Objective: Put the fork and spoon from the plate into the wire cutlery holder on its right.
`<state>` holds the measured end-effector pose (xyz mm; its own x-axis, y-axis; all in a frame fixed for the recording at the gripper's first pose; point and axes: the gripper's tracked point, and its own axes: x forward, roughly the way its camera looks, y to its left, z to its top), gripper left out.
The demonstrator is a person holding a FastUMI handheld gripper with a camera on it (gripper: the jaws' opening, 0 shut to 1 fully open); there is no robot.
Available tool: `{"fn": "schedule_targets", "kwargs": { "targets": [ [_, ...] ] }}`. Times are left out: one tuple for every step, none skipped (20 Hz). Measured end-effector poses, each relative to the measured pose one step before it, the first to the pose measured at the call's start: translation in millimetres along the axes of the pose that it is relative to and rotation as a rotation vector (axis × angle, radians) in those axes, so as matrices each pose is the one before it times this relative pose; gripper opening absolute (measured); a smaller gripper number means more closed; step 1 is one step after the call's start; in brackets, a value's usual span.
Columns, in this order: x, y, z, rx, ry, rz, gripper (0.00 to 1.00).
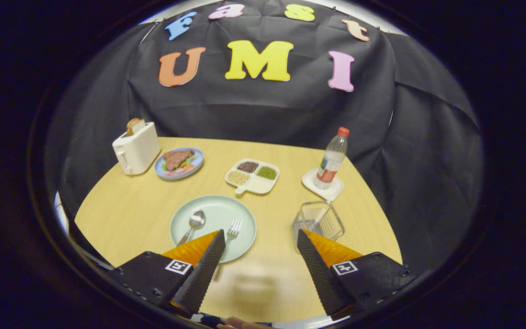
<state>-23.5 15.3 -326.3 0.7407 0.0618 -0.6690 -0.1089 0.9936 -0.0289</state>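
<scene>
On one plate (pixel 219 211), one spoon (pixel 193 224), one fork (pixel 233 228), one holder (pixel 318 220) seemingly empty, fingers (pixel 209 262) spread wide, holding nothing.

Tabletop (pixel 130 214): spoon (pixel 193 225) left of fork (pixel 233 229) on plate (pixel 244 217); wire cutlery holder (pixel 318 221) right; gripper (pixel 260 238) spread wide above near edge

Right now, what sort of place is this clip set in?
Likely a staged dining-table booth: a wooden table against black cloth, set with a toaster, a plate with cutlery, and a water bottle. The gripper hangs open above it.
</scene>
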Motion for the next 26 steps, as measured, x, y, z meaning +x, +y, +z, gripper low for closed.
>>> {"fn": "schedule_targets", "kwargs": {
  "targets": [
    [2.54,5.98,-9.94,0.00398,0.03409,0.00802,0.95],
    [4.19,5.68,-11.55,-0.00051,0.03358,0.00723,0.95],
    [4.41,5.08,-7.77,0.00212,0.03106,0.00751,0.96],
    [4.14,5.03,-8.04,0.00046,0.0281,0.00605,0.96],
    [3.68,3.68,-4.99,0.00036,0.0284,0.00156,0.95],
    [4.06,4.07,-3.64,0.00012,0.02265,0.00543,0.95],
    [3.44,4.23,-1.3,-0.00053,0.01865,0.0056,0.96],
    [1.82,2.77,-4.11,-0.00022,0.01866,0.00029,0.96],
    [1.82,5.35,-4.38,-0.00088,0.02566,0.01217,0.96],
    [2.94,3.78,-6.05,-0.00167,0.03221,0.00563,0.96],
    [3.2,2.84,-4.29,0.00277,0.02525,0.00247,0.96],
    [4.35,4.2,-4.9,0.00756,0.02457,0.00604,0.96],
    [4.92,2.28,-3.3,0.00898,0.02604,0.00038,0.96],
    [4.72,0.49,-3.89,0.0089,0.02723,-0.00566,0.96],
    [4.56,1.11,-1.91,0.01133,0.0257,-0.00662,0.96],
    [5.35,2.34,-1.02,0.01112,0.02082,-0.00314,0.96],
    [2.85,0.65,-0.04,0.00771,0.02613,-0.00515,0.96],
    [4.95,0.8,-2.35,0.0011,0.0286,-0.00922,0.95],
    [2.99,-0.5,-2.93,-0.00364,0.03238,-0.01193,0.93],
    [2.89,2.06,-0.27,0.00149,0.0202,-0.00101,0.93],
    [1.86,1.12,-0.08,-0.00162,0.02073,-0.00281,0.93],
    [3.57,-0.96,-0.79,0.00039,0.01312,-0.00687,0.92],
    [2.34,-0.73,2.49,0.00684,0.00559,-0.00492,0.83],
    [2.82,-1.34,0.56,0.0079,0.0094,-0.00805,0.79],
    [1.29,-1.69,0.18,0.01074,0.01243,-0.00846,0.75],
    [3.29,-1.31,0.24,0.01092,0.0138,-0.00842,0.68]
  ]
}}
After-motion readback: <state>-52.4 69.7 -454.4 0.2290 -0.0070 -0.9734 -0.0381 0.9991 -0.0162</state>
